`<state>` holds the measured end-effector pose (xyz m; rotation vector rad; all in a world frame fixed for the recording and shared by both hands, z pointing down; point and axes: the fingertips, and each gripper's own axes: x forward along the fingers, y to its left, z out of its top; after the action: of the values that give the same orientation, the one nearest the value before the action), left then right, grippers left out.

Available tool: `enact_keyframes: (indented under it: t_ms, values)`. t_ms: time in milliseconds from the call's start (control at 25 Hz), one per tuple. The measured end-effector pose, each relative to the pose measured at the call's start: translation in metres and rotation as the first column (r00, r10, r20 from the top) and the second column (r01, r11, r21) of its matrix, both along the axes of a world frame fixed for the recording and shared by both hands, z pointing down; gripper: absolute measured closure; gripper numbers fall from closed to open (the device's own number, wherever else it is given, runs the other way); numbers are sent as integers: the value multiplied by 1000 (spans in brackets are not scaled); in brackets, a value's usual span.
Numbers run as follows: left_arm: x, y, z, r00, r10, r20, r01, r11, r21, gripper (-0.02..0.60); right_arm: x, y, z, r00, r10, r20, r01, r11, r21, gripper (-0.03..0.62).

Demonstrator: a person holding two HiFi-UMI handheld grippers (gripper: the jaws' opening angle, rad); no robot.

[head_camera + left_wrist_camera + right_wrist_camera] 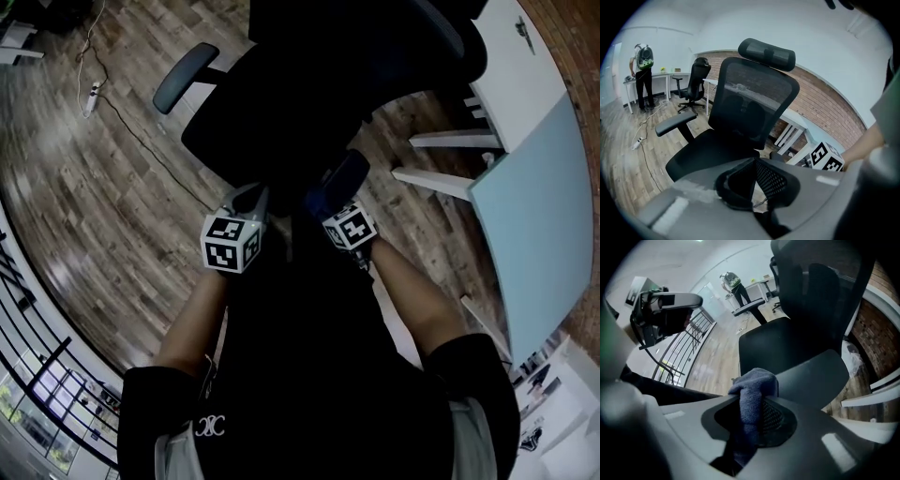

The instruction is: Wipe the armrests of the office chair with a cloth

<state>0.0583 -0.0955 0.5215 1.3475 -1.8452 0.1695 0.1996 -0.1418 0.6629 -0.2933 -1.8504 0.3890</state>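
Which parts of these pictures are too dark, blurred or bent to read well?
Head view: the office chair and the person's shirt merge into one black mass, only one grey armrest stands out, and the floor curves. Left gripper view: dark corners, bent brick wall. Right gripper view: the cloth is fairly sharp, the room tilted and stretched.

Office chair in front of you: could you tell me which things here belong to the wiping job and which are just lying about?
Job: office chair, its armrest, cloth held in the right claw, empty left claw.

Lying about: white table, power strip on the floor, second chair, person at the far desk.
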Motion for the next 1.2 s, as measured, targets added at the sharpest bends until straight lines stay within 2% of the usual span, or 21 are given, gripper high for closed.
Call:
enact_keyframes:
  t_ms: [160, 320, 400, 520, 640, 760, 880, 960, 1000, 1080, 1200]
  values:
    - [-1, 1, 4, 999, -41, -11, 41, 999, 0, 575, -6, -14, -6, 999, -43, -21, 42, 998, -44, 514]
    - [-7, 4, 9, 996, -92, -12, 92, 996, -2, 575, -25, -45, -13, 996, -87, 6, 87, 996, -5, 514]
    - [-12, 4, 9, 991, -133, -10, 133, 991, 8, 575, -39, -63, -20, 988, -147, 41, 146, 989, 13, 514]
    - [-20, 11, 10, 981, -192, -10, 193, 981, 18, 575, -64, -87, -27, 952, -290, 100, 283, 956, 74, 516]
    - [-22, 23, 15, 972, -234, -22, 234, 972, 13, 575, -92, -107, -32, 900, -416, 130, 396, 905, 154, 516]
    - [-21, 34, 16, 965, -262, -34, 262, 965, 8, 575, -114, -112, -36, 829, -554, 82, 540, 829, 148, 516]
    - [-17, 44, 17, 960, -276, -45, 276, 961, -4, 575, -131, -103, -35, 747, -665, 6, 662, 744, 91, 516]
    - [-13, 49, 21, 960, -274, -49, 274, 962, -11, 575, -135, -93, -32, 678, -734, -36, 735, 677, 33, 516]
    - [-10, 52, 22, 961, -270, -51, 270, 963, -14, 575, -134, -86, -30, 629, -775, -57, 776, 630, -2, 516]
    - [-6, 60, 24, 963, -263, -56, 262, 965, -21, 575, -128, -75, -27, 508, -855, -103, 854, 516, -63, 516]
    - [-4, 72, 31, 963, -263, -64, 262, 964, -37, 575, -125, -66, -15, 331, -928, -171, 929, 352, -113, 516]
